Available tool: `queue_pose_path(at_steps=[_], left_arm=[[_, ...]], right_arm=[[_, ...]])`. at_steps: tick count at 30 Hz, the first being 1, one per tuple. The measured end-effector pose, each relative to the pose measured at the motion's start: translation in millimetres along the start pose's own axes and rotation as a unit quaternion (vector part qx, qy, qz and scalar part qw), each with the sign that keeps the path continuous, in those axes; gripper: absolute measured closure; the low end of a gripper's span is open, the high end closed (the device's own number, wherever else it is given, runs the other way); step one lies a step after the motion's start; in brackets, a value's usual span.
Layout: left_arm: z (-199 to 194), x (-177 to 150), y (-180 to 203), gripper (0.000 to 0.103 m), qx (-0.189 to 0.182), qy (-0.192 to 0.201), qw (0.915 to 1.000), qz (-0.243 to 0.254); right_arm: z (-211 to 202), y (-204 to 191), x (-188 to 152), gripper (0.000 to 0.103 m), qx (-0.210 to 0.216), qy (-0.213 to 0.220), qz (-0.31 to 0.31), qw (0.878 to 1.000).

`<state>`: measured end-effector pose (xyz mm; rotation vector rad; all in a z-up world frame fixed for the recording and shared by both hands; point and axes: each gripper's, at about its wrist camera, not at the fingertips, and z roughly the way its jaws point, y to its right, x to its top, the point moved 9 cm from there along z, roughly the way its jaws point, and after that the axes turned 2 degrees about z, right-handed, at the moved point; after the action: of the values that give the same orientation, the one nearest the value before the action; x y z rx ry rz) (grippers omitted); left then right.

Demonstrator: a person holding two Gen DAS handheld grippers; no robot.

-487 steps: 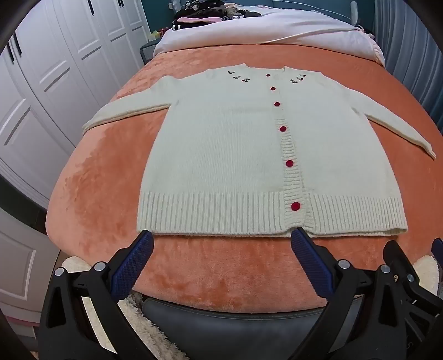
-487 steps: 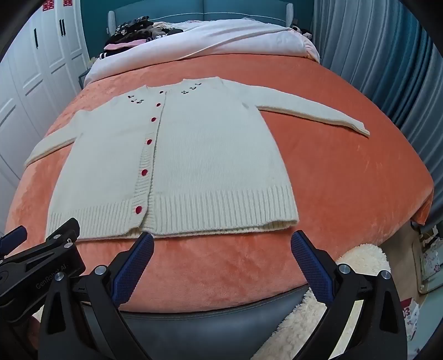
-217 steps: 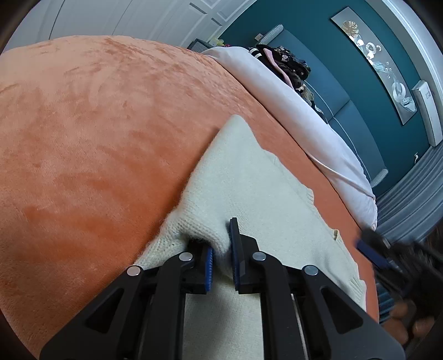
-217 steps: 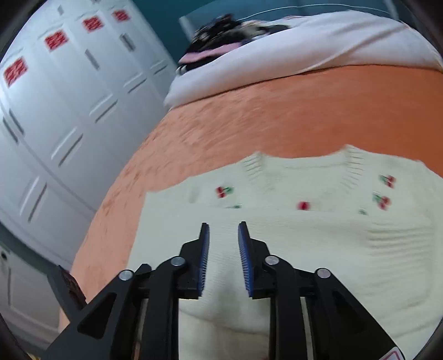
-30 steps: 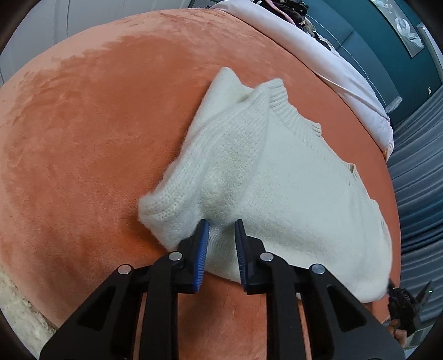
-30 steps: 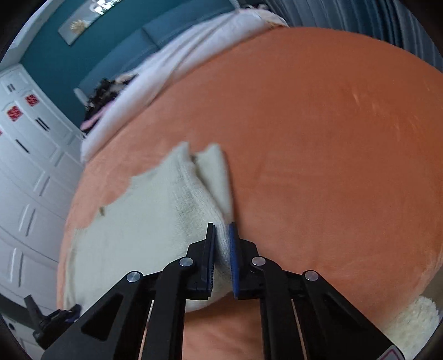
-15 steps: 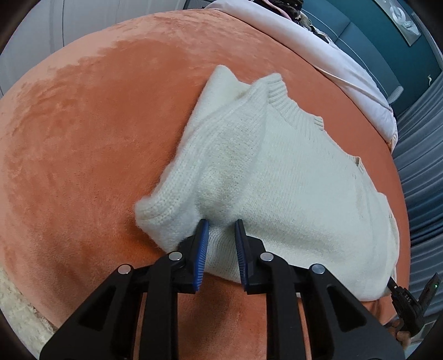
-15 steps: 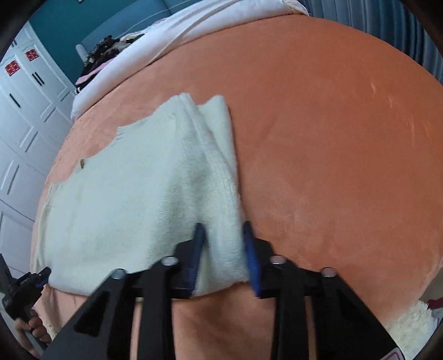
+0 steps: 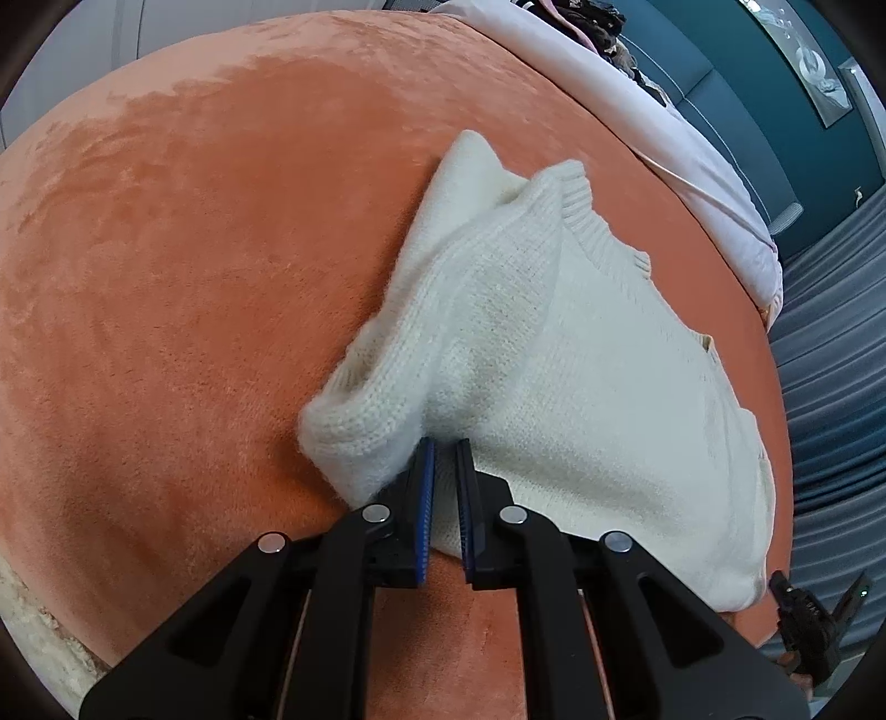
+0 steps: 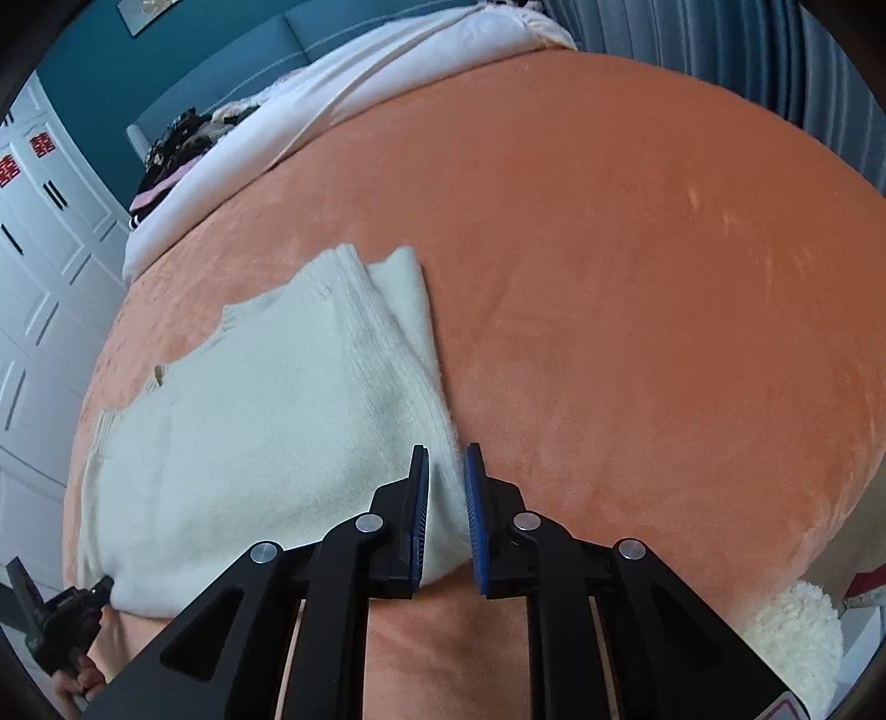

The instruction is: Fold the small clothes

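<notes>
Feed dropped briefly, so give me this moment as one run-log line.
stage: folding cardigan on orange blanket | left gripper: jaws closing on near corner | right gripper: jaws opening, knit edge between them | cardigan: front down, sleeves tucked

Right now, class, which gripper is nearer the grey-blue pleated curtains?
Right. The right gripper, jaws opening around the cream knitted cardigan, is at its end toward the curtains; the left gripper, jaws closing on the cardigan, is at the opposite end.

Your left gripper [image 9: 444,471] and right gripper [image 10: 446,476]: black angular frames, blue ribbed pads, silver round rivets
</notes>
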<state>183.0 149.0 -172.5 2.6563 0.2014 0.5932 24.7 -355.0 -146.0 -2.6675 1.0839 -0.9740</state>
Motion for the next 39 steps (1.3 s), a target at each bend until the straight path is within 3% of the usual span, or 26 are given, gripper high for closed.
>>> queue_pose_path(at_steps=[4,6,9,12,15,19,22,24,26,27,29,31,33,34,35,37,39], left_arm=[[-0.7,-0.6,2.1,0.095,0.017,0.003,0.9998,0.011],[-1.0,-1.0,2.8,0.095,0.021,0.004,0.9997,0.014],[-0.4,-0.5,2.9,0.095,0.018,0.004,0.9996,0.021],[-0.6,2.0,-0.3,0.095,-0.003,-0.006,0.9999,0.009],[-0.3,3.6,-4.7,0.095,-0.035,-0.017,0.9991,-0.016],[-5.6,2.9,-9.4,0.095,-0.080,-0.019,0.9944,-0.067],[-22.8,3.0,-13.1,0.082,-0.092,-0.014,0.9915,-0.091],[-39.7,6.1,-14.1,0.069,-0.089,0.006,0.9926,-0.082],[-50.0,8.8,-17.2,0.047,-0.062,0.020,0.9956,-0.068],[-53.8,10.2,-19.9,0.045,-0.043,0.027,0.9969,-0.061],[-57.0,11.7,-19.7,0.045,-0.043,0.030,0.9971,-0.055],[-59.1,10.5,-21.3,0.045,-0.045,0.030,0.9966,-0.062],[-59.9,7.8,-23.5,0.045,-0.047,0.031,0.9965,-0.062],[-59.4,4.9,-25.6,0.045,-0.041,0.029,0.9969,-0.061],[-59.0,2.5,-27.7,0.045,-0.038,0.026,0.9971,-0.060],[-58.1,-3.8,-31.9,0.045,-0.040,0.018,0.9966,-0.069],[-55.6,-8.0,-33.4,0.042,-0.051,0.012,0.9952,-0.082]], right_arm=[[-14.0,-53.1,12.4,0.089,0.030,0.029,-0.048,0.998],[7.9,-61.2,9.4,0.089,0.017,0.004,-0.073,0.997],[63.4,-33.9,-11.1,0.097,-0.019,-0.078,-0.051,0.995],[46.4,-33.8,-1.5,0.094,-0.015,-0.068,-0.026,0.997],[20.0,-43.3,8.1,0.091,0.019,-0.046,-0.024,0.998],[58.8,-29.2,-15.8,0.095,-0.036,-0.099,-0.082,0.991],[40.4,-32.5,-8.3,0.090,-0.030,-0.080,-0.059,0.995],[24.1,-45.1,-7.6,0.085,0.015,-0.070,-0.033,0.997],[10.4,-72.6,-8.8,0.084,0.053,-0.061,-0.047,0.996],[6.5,-86.8,-11.4,0.083,0.064,-0.060,-0.065,0.994],[6.1,-121.2,-22.7,0.084,0.086,-0.067,-0.111,0.988],[22.6,-147.8,-40.7,0.084,0.080,-0.080,-0.158,0.981],[61.2,-161.0,-65.3,0.083,0.061,-0.127,-0.189,0.972],[76.4,-161.7,-76.8,0.083,0.045,-0.139,-0.197,0.970],[78.4,-163.5,-77.1,0.083,0.036,-0.114,-0.206,0.971],[69.1,-167.4,-75.4,0.083,0.021,-0.115,-0.209,0.971],[54.9,-175.1,-74.7,0.083,0.059,-0.122,-0.190,0.972]])
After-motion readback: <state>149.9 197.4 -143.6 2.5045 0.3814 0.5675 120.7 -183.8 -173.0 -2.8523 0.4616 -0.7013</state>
